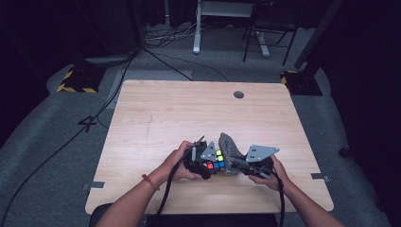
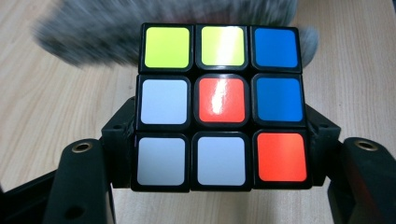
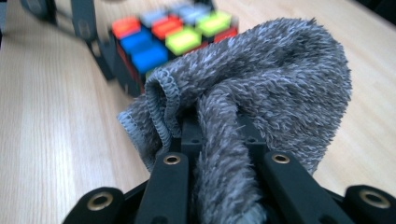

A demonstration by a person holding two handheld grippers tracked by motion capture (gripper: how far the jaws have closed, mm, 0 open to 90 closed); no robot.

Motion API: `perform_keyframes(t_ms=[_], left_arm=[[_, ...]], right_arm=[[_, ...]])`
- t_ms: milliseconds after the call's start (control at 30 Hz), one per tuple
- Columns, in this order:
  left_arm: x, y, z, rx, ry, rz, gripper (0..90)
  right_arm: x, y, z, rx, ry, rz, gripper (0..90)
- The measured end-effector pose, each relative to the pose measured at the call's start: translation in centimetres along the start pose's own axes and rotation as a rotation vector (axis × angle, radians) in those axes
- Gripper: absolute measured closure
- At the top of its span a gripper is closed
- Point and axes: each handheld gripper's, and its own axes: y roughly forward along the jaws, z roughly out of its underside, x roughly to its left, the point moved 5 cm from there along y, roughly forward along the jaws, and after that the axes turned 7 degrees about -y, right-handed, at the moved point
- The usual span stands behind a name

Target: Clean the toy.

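Wiping a puzzle cube held between two hand-held grippers. The left gripper (image 1: 201,163) is clamped on the puzzle cube (image 2: 219,105), its jaws pressing the cube's lower side walls; in the high view the cube sits near the table's (image 1: 156,118) front edge, at about 6 o'clock from the grommet hole (image 1: 239,94). The right gripper (image 1: 246,165) is clenched on a bunched grey cloth (image 3: 261,88), which stands at the cube's 3 o'clock in the high view and appears to brush its far face. To wipe well, judged from this pose: keep the cube clamped steady, draw the cloth's loose fold across one face at a time, and press lightly so that no layer twists or slips from the jaws.
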Motion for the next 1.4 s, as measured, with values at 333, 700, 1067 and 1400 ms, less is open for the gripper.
perform_keyframes(t_ms=[333, 700, 1067, 1400], left_arm=[[-0.1, 0.0, 0.0, 0.001, 0.013, -0.007, 33.5], [-0.6, -0.2, -0.4, -0.003, 0.028, 0.000, 33.6], [0.0, -0.2, -0.2, -0.013, 0.005, -0.010, 33.6], [-0.7, 0.0, -0.4, -0.011, 0.027, 0.004, 33.6]], right_arm=[[0.2, -0.5, -0.2, -0.030, -0.001, 0.003, 78.4], [-0.3, -0.9, -1.3, -0.057, -0.002, 0.037, 78.4], [0.6, -1.7, -1.6, -0.102, -0.008, -0.013, 78.2], [-0.1, -1.3, -1.6, -0.045, -0.020, 0.027, 78.0]])
